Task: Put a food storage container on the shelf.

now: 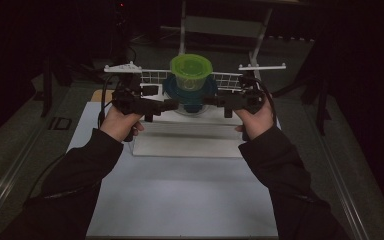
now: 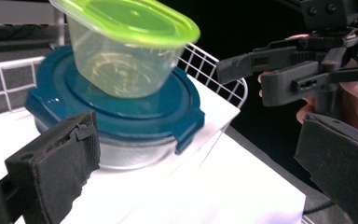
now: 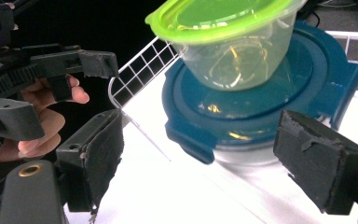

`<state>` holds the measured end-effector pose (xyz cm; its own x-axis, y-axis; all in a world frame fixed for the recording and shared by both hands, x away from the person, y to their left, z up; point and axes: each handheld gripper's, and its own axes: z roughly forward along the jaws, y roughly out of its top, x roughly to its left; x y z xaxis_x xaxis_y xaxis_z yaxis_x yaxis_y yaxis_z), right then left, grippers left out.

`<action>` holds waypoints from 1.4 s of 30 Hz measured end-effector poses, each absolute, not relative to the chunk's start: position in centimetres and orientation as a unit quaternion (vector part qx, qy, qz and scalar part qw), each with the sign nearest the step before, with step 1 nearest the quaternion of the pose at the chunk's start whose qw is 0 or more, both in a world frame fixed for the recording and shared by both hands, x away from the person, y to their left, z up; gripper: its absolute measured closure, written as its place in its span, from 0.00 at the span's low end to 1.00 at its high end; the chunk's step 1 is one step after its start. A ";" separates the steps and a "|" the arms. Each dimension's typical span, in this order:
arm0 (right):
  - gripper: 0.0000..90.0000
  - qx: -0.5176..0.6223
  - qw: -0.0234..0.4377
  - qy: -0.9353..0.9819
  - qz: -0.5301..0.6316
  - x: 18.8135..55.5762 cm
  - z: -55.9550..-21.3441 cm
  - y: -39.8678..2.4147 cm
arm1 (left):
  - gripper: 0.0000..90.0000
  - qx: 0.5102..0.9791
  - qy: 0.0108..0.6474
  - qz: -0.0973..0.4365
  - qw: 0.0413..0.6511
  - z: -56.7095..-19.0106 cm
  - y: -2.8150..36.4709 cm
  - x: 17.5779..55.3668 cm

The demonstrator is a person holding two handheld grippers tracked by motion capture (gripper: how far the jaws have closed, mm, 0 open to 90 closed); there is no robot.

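A clear tub with a lime-green lid [image 1: 191, 70] stands on a round glass container with a dark blue clip lid [image 1: 190, 95]. Both rest at the back of a raised white board [image 1: 185, 140]. My left gripper [image 1: 172, 104] reaches in from the left and my right gripper [image 1: 207, 100] from the right, with their tips close to the blue lid's sides. In the left gripper view the left gripper [image 2: 196, 168] is open, with the blue-lidded container [image 2: 121, 112] just ahead. In the right gripper view the right gripper [image 3: 207, 163] is open before the same container [image 3: 261, 107]. Neither gripper holds anything.
A white wire rack [image 1: 152, 76] runs behind the containers. The board lies on a pale mat [image 1: 180, 195] on a grey table, with a white frame stand [image 1: 220, 25] at the back. The surroundings are dark. The opposite gripper shows in each gripper view [image 2: 298, 70] [image 3: 37, 74].
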<state>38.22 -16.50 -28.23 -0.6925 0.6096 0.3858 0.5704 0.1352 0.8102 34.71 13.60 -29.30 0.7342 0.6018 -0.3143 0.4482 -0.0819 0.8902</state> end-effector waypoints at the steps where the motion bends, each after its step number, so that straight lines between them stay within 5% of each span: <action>1: 0.17 0.392 0.018 0.753 0.529 38.1 -28.4 -16.6 | 0.00 0.733 0.357 0.065 0.576 -29.5 13.6 34.5; 42: 0.17 0.375 -0.022 0.755 0.537 33.1 -41.9 -19.8 | 0.00 0.786 0.297 0.060 0.539 -40.6 11.7 27.3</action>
<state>33.13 -19.75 -41.89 -0.7171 0.5441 0.4356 0.5904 0.1419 0.7945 27.35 11.73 -40.62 0.8165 0.5311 -0.2266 0.4028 -0.2428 0.8825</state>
